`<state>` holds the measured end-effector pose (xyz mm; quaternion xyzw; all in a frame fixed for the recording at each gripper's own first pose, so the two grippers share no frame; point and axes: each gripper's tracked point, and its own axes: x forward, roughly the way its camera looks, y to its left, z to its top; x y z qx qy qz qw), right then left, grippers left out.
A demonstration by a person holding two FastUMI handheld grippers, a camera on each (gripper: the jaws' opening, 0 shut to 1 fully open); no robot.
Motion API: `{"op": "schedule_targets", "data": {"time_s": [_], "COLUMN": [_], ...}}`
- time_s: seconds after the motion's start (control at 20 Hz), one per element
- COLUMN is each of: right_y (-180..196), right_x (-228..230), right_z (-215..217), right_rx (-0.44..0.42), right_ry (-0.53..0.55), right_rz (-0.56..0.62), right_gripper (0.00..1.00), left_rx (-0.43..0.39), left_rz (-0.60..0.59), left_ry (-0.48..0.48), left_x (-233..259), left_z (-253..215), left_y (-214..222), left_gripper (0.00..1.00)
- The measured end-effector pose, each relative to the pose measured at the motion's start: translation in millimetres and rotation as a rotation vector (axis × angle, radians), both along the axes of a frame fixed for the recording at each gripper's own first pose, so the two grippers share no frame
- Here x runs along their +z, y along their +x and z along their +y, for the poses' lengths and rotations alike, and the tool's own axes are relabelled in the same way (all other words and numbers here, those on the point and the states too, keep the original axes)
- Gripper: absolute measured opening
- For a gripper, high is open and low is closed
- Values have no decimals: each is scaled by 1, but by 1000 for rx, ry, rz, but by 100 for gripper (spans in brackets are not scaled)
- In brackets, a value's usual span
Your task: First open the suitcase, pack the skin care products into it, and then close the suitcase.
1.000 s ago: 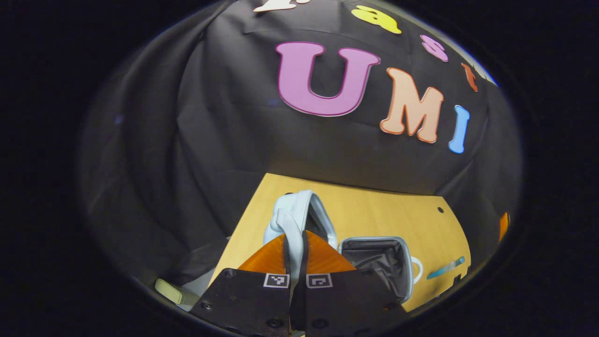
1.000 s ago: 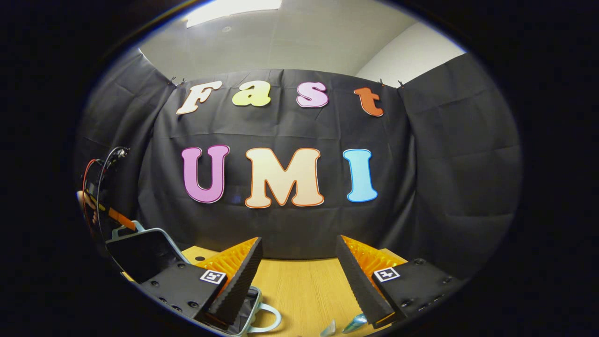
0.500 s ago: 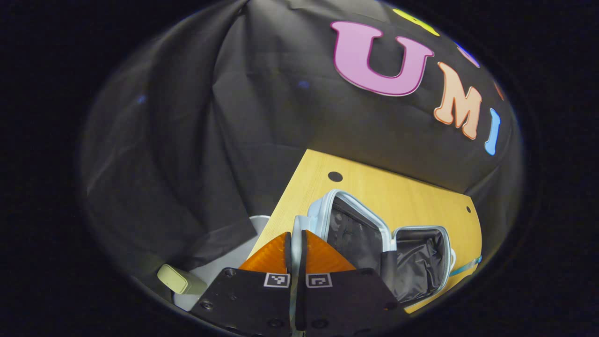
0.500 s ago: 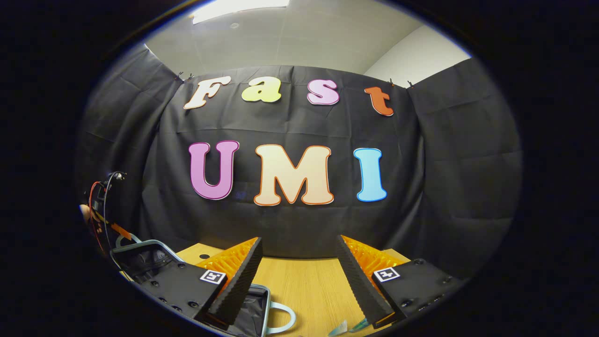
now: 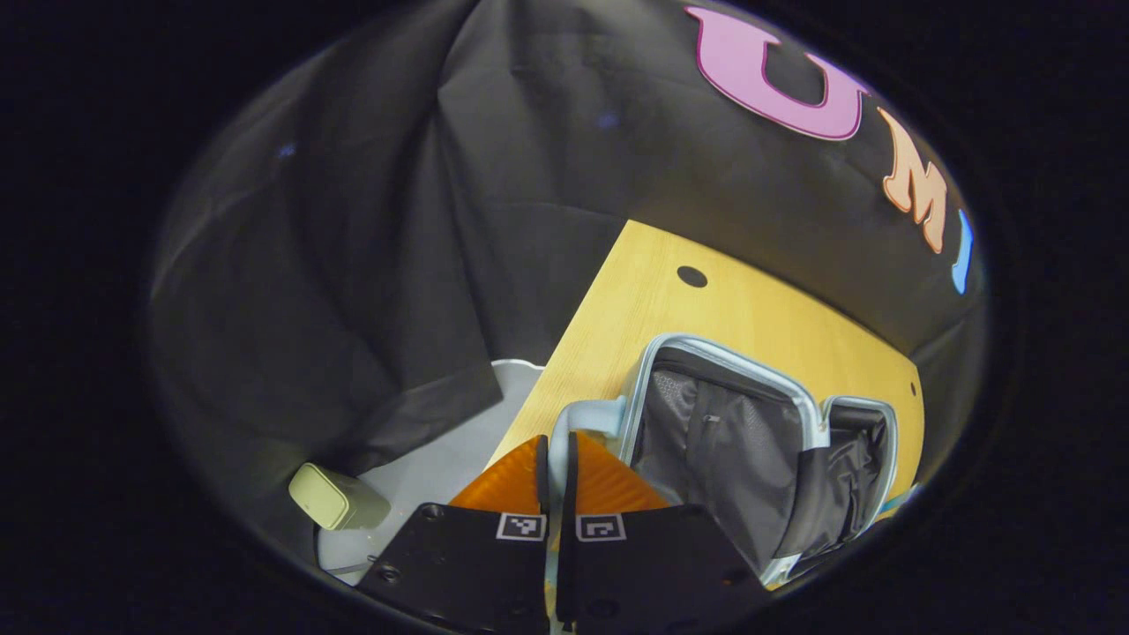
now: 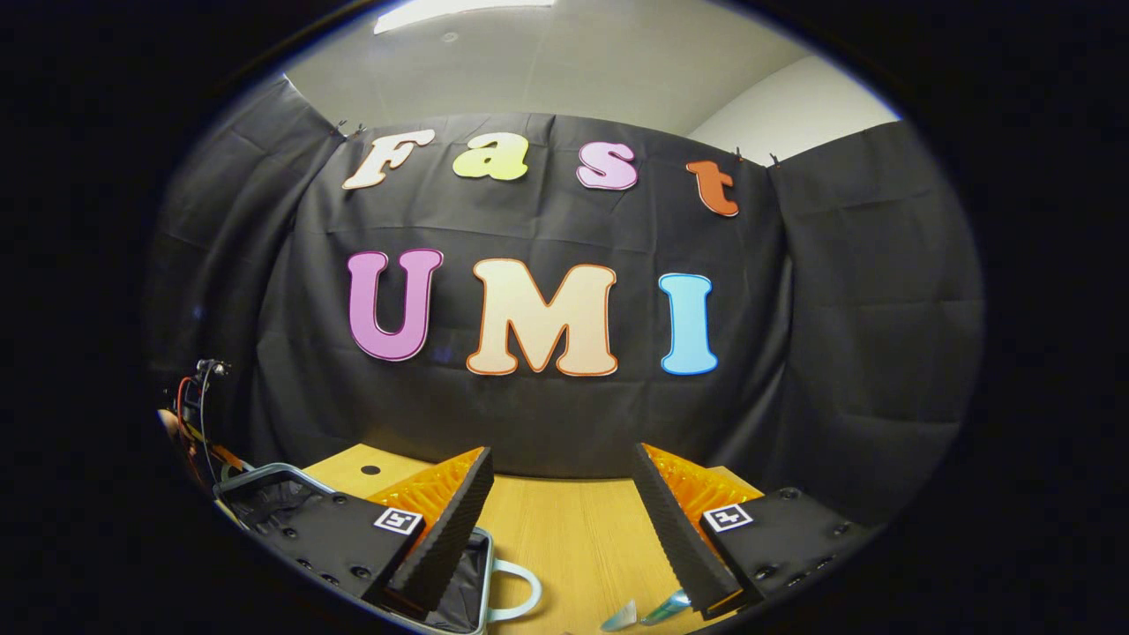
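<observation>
Lowered lid [image 5: 706,432] stays pinched by left tool [image 5: 554,459].

1. In the left gripper view, the pale blue loop handle of the suitcase lid [image 5: 589,414] runs down between the left gripper [image 5: 554,459]'s two closed fingers, and its lower part is hidden there.
2. The open pale blue suitcase with dark lining [image 5: 732,441] is cut off at about 5 o'clock, so its far half is partly lost.
3. In the right gripper view, the right gripper [image 6: 563,494]'s left finger [image 6: 441,529] hides much of that suitcase [image 6: 476,573] at 7 o'clock.
4. Two small teal and clear skin care items [image 6: 648,610] sit at 6 o'clock, cut by the edge and too small to identify.
5. A cream boxy object [image 5: 335,498] at 8 o'clock in the left gripper view is too indistinct to name.
</observation>
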<state>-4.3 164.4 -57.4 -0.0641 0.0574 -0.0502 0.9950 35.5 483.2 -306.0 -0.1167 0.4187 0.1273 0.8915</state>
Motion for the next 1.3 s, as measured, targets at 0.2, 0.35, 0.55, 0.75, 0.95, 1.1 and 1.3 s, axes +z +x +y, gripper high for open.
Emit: {"op": "schedule_targets", "data": {"time_s": [0.2,0.35,0.55,0.75,0.95,1.1,1.3], "right_y": [-2,-4,-4,-1,1,-1,-6], "right_x": [4,7,13,17,26,31,33], "right_z": [-6,-8,-16,-39,-59,-73,-94], "right_rx": [-7,9,53,62,80,95,111], "right_ry": [-15,-37,-43,4,34,56,70], "right_rz": [3,3,-16,-26,-50,-68,-71], "right_gripper": [99,99,99,99,100,100,99], "left_rx": [40,111,268,301,241,182,77], "left_rz": [17,-37,-218,-390,-517,-613,-720], "left_ry": [40,138,257,391,420,380,340], "left_x": [-32,-25,31,106,171,219,254], "left_z": [7,30,47,26,-37,-92,-169], "left_y": [-4,-5,-15,-25,-32,-33,-22], "left_gripper": [0,40,94,94,93,93,93]}}
